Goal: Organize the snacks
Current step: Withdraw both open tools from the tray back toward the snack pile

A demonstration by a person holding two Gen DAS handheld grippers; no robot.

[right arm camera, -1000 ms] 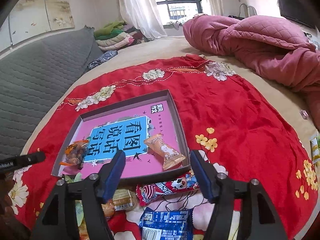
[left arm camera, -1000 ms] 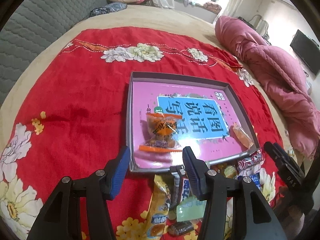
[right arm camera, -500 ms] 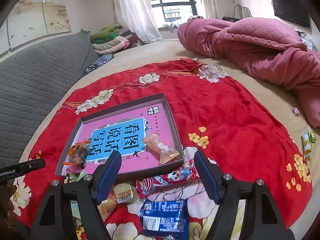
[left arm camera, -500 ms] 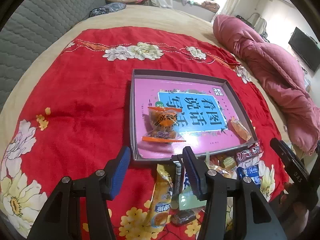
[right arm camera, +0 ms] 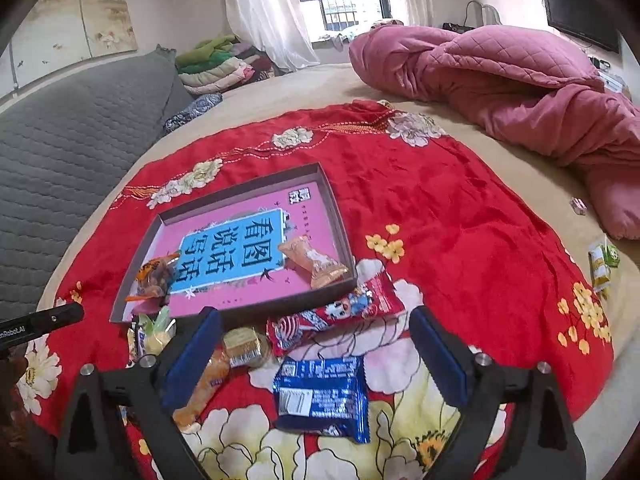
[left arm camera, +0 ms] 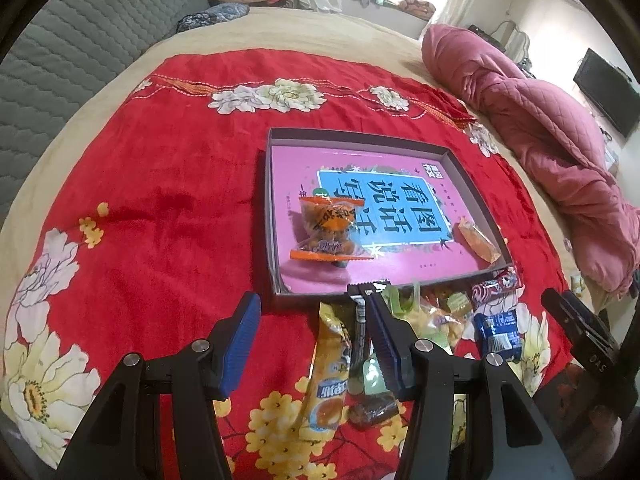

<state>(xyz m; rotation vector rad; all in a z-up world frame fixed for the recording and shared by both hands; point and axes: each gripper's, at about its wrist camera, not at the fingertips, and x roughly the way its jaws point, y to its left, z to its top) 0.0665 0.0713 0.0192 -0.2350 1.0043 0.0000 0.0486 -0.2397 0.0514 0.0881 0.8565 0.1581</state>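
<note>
- Comparing with a second ago, the left gripper (left arm camera: pixel 310 332) is seen drawn back from the shallow grey cardboard tray (left arm camera: pixel 464 168), jaws spread, nothing held.
- The right gripper (right arm camera: pixel 316 344) is likewise raised, released, above a blue foil packet (right arm camera: pixel 322 394).
- Inside the tray, an orange-banded clear snack bag (left arm camera: pixel 328 228) and a pale orange wrapped bar (right arm camera: pixel 312 260) are found; other snacks are piled just outside.
</note>
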